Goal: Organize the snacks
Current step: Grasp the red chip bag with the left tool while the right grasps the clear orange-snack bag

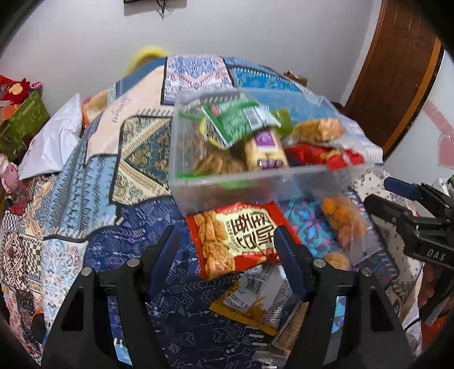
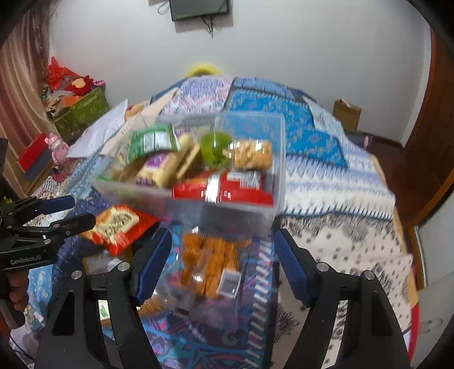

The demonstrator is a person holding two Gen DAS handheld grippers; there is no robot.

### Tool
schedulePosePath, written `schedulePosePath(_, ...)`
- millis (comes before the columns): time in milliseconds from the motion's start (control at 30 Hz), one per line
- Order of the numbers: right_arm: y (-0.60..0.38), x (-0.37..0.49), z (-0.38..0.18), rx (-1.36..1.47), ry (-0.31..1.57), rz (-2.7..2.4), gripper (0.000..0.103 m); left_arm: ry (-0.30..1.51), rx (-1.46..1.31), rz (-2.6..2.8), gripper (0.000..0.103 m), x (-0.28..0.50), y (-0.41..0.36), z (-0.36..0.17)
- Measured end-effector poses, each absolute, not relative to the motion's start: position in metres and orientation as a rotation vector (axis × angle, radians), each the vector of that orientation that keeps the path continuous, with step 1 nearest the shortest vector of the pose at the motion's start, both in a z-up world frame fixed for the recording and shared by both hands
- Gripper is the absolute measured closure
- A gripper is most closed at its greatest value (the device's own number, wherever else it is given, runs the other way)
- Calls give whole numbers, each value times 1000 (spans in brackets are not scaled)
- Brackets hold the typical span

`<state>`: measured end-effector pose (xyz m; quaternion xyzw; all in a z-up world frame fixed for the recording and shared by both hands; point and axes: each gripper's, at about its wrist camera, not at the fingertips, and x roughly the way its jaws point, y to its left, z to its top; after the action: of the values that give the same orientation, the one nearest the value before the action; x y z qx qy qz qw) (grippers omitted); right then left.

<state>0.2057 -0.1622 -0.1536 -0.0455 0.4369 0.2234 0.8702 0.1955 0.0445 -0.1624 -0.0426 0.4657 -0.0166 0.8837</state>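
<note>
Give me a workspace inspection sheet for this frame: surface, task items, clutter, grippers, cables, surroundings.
Surface: patchwork quilt covering a bed.
Task items: clear bin part-filled with snack packs; red snack bag, clear bag of fried snacks and yellow packet lying outside it.
Clutter: white plastic bag on the quilt's left.
Grippers: left gripper open, over the red snack bag; right gripper open, over the clear bag of fried snacks.
Cables: dark cord dangling below a wall-mounted screen.
Surroundings: white wall, wooden door, green box of oddments.
</note>
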Motion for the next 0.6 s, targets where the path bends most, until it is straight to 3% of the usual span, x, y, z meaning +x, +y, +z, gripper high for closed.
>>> schedulePosePath(233, -159, 204, -172, -77, 969, 482, 30, 1006, -101, -14, 33, 208, 46, -190)
schedulePosePath(333, -159, 206, -175, -60, 976, 480, 19, 1004, -141, -9, 28, 211, 51, -198)
schedulePosePath(600, -152, 210, -188, -25, 1014, 504, 19, 1014, -186, -59, 28, 217, 48, -205)
